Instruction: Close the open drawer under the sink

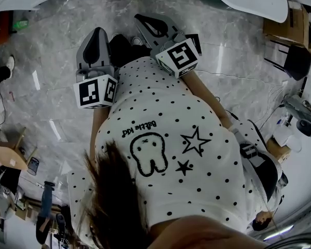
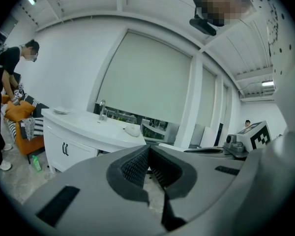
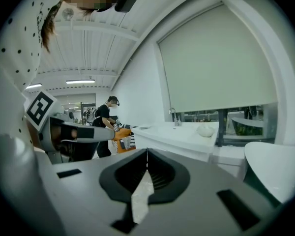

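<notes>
Left claw (image 2: 148, 150) is fully closed, its ribbed pads meeting with nothing between them, and the right claw (image 3: 147, 155) is pressed shut and empty too. From the head view I see both held out in front of the person's dotted white shirt (image 1: 166, 154), over a grey marbled floor (image 1: 46, 87). They sit side by side in the upper middle of the frame.

The white sink cabinet (image 2: 71, 139) stands at centre left of the left gripper view, well apart from that claw. It has a tap (image 2: 103, 109) on top, a small white object (image 2: 132, 130) lying near its right end, and two dark handles (image 2: 65, 149) on its front. From these angles I cannot tell which panel is the drawer or whether it stands open.

In the right gripper view the same cabinet is at centre right, beyond the jaws. A second person in black (image 3: 105, 124) stands near its far end, at centre left of that view.
</notes>
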A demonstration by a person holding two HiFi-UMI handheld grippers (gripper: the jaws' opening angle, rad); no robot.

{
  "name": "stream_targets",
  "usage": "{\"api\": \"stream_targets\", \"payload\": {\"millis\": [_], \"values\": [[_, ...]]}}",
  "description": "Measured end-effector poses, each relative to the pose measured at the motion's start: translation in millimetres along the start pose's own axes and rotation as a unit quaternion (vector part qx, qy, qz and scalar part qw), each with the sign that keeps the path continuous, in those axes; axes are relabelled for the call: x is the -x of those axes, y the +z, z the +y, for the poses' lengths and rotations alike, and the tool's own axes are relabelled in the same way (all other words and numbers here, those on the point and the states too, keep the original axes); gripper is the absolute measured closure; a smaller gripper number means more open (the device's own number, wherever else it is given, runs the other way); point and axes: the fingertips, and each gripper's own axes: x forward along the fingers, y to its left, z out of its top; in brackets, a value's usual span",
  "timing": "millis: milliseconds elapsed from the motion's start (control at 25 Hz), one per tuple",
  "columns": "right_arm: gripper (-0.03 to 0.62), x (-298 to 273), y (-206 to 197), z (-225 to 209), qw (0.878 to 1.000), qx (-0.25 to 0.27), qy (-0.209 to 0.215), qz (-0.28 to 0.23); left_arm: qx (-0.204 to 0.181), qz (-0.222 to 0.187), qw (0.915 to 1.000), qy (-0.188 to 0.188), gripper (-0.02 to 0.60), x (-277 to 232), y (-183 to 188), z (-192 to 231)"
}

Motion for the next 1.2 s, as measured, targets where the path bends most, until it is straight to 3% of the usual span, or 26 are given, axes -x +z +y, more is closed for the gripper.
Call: {"api": "stream_targets", "payload": {"millis": [640,1200], "values": [[0.580,-100.0,27.5,-18.6,0.999,-0.006,-0.047,0.016,-0.008,0.014,0.9988,-0.047,0.575,-72.1,49.4,84.2],[0.580,-151.5,33.0,-21.8,0.996,-0.004,-0.084,0.023,-0.016,0.020,0.9963,-0.082,0.575,-103.4,59.1,129.3]]}}
